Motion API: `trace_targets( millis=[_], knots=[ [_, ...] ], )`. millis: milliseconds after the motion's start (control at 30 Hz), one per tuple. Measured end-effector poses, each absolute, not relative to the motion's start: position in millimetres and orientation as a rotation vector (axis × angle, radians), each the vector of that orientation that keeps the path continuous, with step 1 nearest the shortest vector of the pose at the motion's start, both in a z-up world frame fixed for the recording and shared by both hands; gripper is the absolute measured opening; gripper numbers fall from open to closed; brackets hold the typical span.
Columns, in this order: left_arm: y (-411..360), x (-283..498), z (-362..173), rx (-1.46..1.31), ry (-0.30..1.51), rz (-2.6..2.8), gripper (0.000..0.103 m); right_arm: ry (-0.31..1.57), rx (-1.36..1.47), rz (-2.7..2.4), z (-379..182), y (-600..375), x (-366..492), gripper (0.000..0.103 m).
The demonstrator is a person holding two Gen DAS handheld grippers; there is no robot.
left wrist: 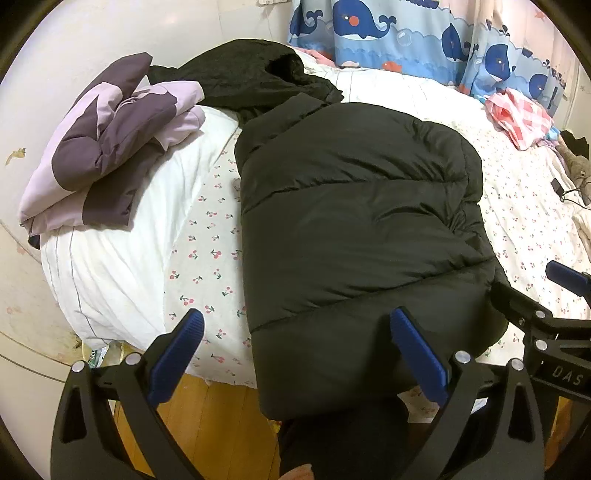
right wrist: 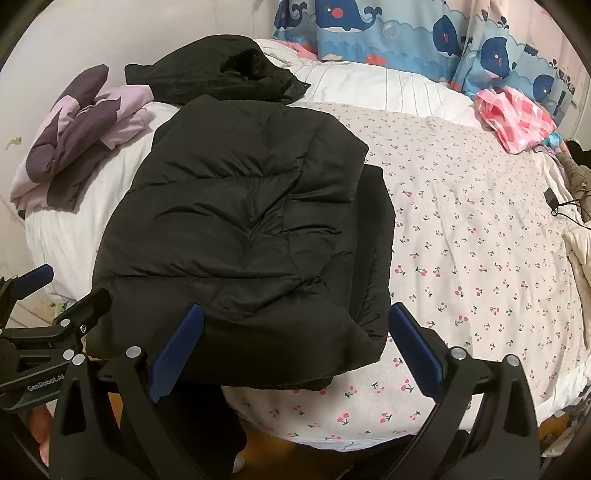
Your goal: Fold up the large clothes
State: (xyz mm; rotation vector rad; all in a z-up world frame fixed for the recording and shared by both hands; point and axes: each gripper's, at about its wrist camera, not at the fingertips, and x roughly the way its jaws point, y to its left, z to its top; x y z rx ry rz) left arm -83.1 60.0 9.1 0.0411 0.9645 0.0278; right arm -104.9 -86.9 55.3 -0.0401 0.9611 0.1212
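Observation:
A black puffer jacket [left wrist: 351, 229] lies folded lengthwise on the cherry-print bed sheet [left wrist: 207, 258], its hem hanging over the near bed edge; it also shows in the right wrist view [right wrist: 236, 236]. My left gripper [left wrist: 295, 354] is open and empty, just in front of the hem's left corner. My right gripper [right wrist: 295, 350] is open and empty, in front of the hem's right corner, and its blue fingertips [left wrist: 565, 275] show at the right of the left wrist view. The left gripper also shows at the left of the right wrist view [right wrist: 55, 295].
A folded purple jacket [left wrist: 107, 147] lies on a white pillow [left wrist: 129, 266] at the left. A black garment [left wrist: 251, 77] lies crumpled beyond the puffer. A pink checked cloth [right wrist: 517, 122] and a whale-print curtain [right wrist: 406, 33] are at the back right. Wooden floor [left wrist: 214, 424] shows below the bed edge.

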Motion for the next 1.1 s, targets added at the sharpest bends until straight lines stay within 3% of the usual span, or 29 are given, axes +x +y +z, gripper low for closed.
trace_targets(
  millis=[1100],
  knots=[
    [61,-96,25,0.023,0.859,0.044,0.097,0.858,-0.042,0.110,72,-81,-118,0.096]
  ],
)
